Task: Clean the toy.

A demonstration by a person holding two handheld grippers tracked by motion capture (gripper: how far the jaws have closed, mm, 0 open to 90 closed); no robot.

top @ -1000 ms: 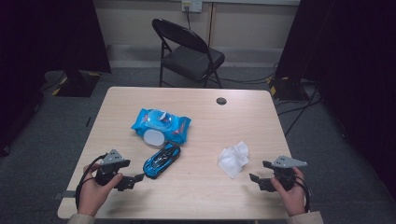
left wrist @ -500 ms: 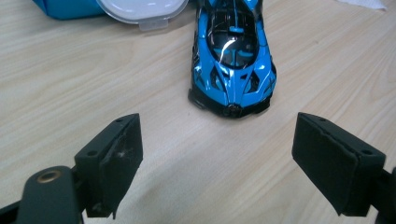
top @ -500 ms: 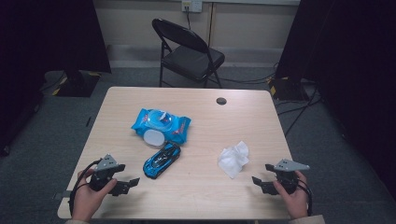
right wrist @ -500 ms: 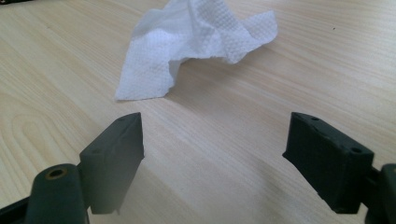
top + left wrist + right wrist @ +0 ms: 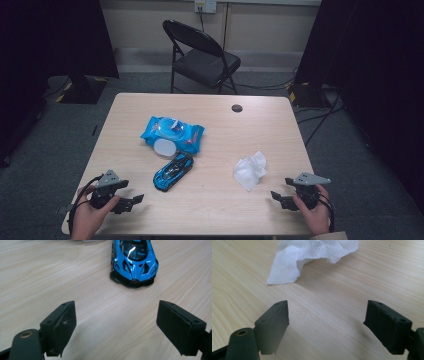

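- The left gripper [image 5: 131, 202] is held by a hand [image 5: 87, 220] at the near left corner of the wooden surface [image 5: 220, 125]; its fingers [image 5: 58, 327] are spread wide, with nothing between them.
- A blue toy sports car [image 5: 173, 171] is seen just beyond and to the right of that gripper, apart from it. In the left gripper view, the car's [image 5: 133, 261] black-trimmed end is turned toward the open fingers, with bare wood between.
- The right gripper [image 5: 278, 198] is held by the other hand [image 5: 315, 212] at the near right edge; its fingers [image 5: 273, 323] are likewise parted and empty.
- A crumpled white tissue [image 5: 250, 170] lies on the surface just beyond the right gripper, untouched. In the right gripper view the tissue [image 5: 312, 255] is found ahead and slightly left of the gap.
- A blue wet-wipes pack [image 5: 172, 135] with a white lid is noted just behind the car, toward the middle of the surface.
- A black folding chair [image 5: 202, 57] stands on the floor beyond the far edge.
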